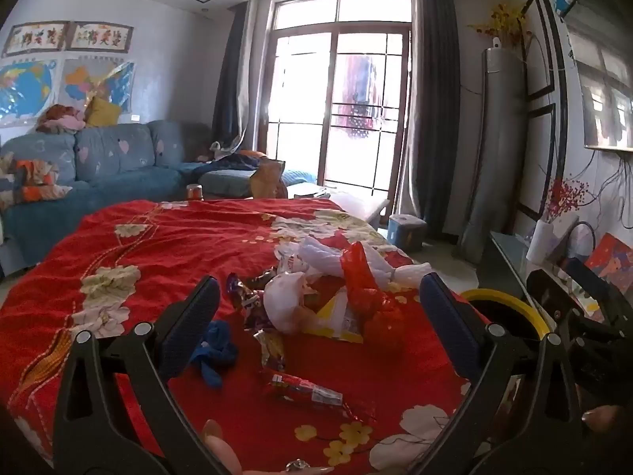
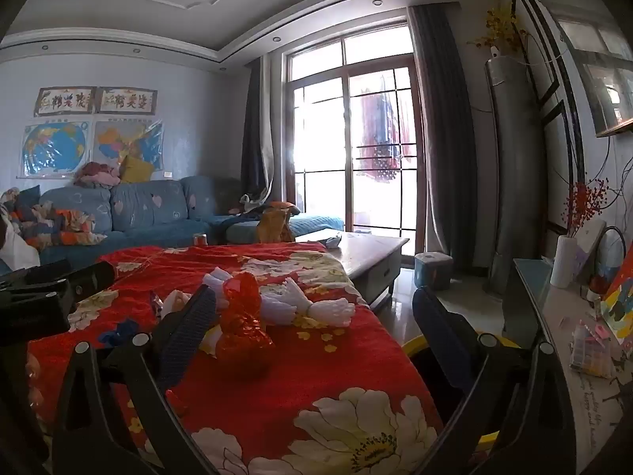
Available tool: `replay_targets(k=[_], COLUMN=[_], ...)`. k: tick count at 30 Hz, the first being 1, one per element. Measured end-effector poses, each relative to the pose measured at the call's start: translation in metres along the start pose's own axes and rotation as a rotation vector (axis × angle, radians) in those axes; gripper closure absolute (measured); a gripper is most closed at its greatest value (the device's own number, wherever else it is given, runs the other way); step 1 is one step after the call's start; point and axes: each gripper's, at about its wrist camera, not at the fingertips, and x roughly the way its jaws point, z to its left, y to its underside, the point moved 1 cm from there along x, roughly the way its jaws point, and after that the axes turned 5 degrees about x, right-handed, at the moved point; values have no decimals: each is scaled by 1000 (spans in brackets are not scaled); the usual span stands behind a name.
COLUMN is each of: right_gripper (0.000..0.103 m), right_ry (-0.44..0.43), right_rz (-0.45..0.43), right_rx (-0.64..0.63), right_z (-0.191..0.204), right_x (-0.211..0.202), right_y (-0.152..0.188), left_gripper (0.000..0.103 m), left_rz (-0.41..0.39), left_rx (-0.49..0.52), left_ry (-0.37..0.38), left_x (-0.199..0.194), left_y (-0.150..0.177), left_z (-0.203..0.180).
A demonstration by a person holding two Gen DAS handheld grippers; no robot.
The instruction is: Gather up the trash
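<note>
Trash [image 1: 316, 293]: left view alone shows, apparently, wrappers [image 1: 312, 392].

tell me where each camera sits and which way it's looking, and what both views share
Left wrist: on the left gripper, facing across the red cloth at the trash pile; open fingers, a fingertip and the right gripper show.
Right wrist: on the right gripper, further right, aimed at the window; open fingers and the left gripper show.
Shared: red bag, yellow-rimmed bin, blue sofa.
</note>
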Motion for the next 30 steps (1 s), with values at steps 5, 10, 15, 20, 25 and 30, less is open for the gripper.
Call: replay_targets(k=[5, 10, 15, 20, 25, 30], right_gripper=[6, 6, 6, 6, 6, 6], right_ry=[0, 5, 8, 7, 11, 12], right_rz=[4, 6, 13, 13, 15, 16], right_rx=[2, 8, 19, 24, 31, 35], right_z=[0, -1, -3, -3, -7, -7], right_x=[0, 1, 6, 4, 4, 4], right_y=[0, 0, 1, 0, 0, 0], left_gripper=[10, 10, 10, 10, 10, 10], left_rz=[-3, -2, -3, -4, -3, -3], left_rx=[-1, 3, 11, 13, 19, 20], left_ry=[3, 2, -3, -4, -8, -8], left_x=[0, 0, 0, -2, -1, 0], left_y=[0, 0, 0, 2, 3, 3], left_z=[0, 1, 1, -7, -8, -7])
